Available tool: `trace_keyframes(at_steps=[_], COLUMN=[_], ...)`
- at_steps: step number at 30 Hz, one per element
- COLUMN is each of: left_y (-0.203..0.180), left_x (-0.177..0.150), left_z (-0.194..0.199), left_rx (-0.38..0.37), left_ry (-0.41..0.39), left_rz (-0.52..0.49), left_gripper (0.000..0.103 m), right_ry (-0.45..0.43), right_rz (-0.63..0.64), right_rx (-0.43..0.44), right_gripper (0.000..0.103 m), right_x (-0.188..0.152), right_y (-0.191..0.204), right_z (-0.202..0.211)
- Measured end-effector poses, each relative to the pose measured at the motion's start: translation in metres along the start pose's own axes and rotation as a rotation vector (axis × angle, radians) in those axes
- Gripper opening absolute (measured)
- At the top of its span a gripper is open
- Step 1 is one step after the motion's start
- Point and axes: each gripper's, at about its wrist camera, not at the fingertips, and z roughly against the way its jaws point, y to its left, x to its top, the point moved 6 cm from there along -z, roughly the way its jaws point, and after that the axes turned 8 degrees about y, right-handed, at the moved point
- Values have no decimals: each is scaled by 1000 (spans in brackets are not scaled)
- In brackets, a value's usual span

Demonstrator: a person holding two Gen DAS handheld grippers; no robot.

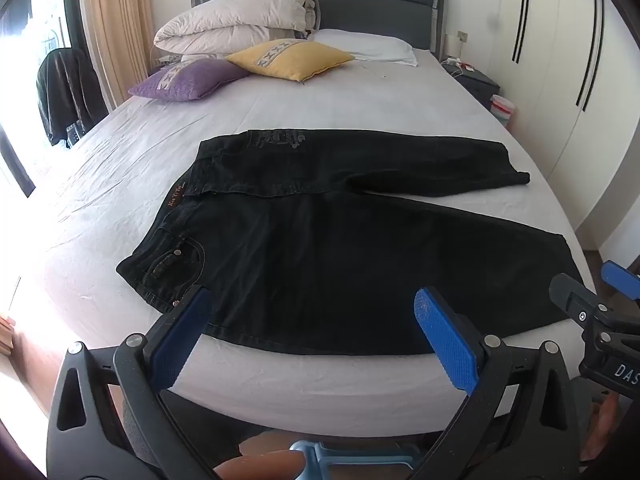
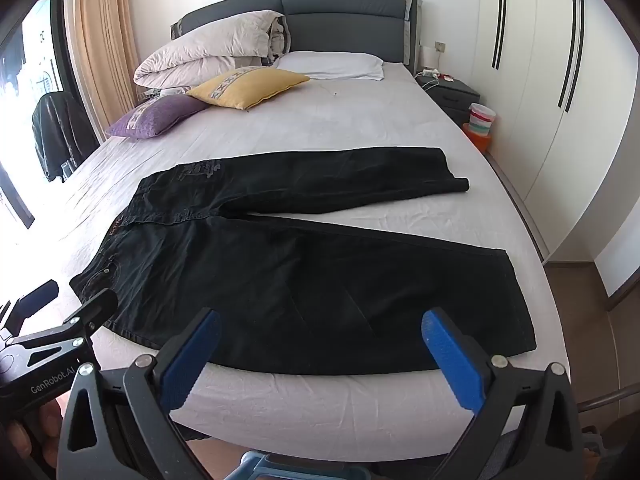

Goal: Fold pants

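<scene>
Black jeans (image 1: 340, 256) lie spread flat on the bed's white sheet (image 1: 280, 112), waistband to the left, two legs running right and apart in a V. They also show in the right wrist view (image 2: 312, 280). My left gripper (image 1: 314, 312) is open and empty, hovering over the near edge of the near leg. My right gripper (image 2: 320, 340) is open and empty, over the near leg's lower part. Each gripper shows at the edge of the other's view: the right gripper (image 1: 592, 304), the left gripper (image 2: 76, 312).
A purple cushion (image 1: 192, 80), a yellow cushion (image 1: 292, 58), a folded duvet (image 1: 236, 20) and a white pillow (image 1: 360, 46) lie at the headboard. A nightstand (image 2: 448, 92) and white wardrobe (image 2: 560, 100) stand right. A dark jacket (image 1: 64, 92) hangs at left.
</scene>
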Motion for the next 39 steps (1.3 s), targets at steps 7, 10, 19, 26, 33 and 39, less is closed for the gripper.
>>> trace_keyframes(at_steps=[7,10,19,26,33,39], left_y=[3,1,3,2,2,2], left_x=[1,0,-1,-1,-1,-2], left_z=[0,0,0,0,0,1], left_rx=[3,8,9,9,9,10], left_ry=[-3,-5,-4,-3,-2,-2], left_rz=[1,-6,-6,-7,-7,-7], left_gripper=[103,103,103,103,103,103], right_ry=[2,-1,0,1,2,2], right_rz=[-2,2,2,1,2,1], right_rx=[-4,-4,-4,-4,-4,-4], right_gripper=[103,103,103,103,103,103], right_x=[-1,-1,-2,-3,-3,-3], right_y=[-2,1,0,1,1,1], right_z=[-1,0,-1,-2,-3,-3])
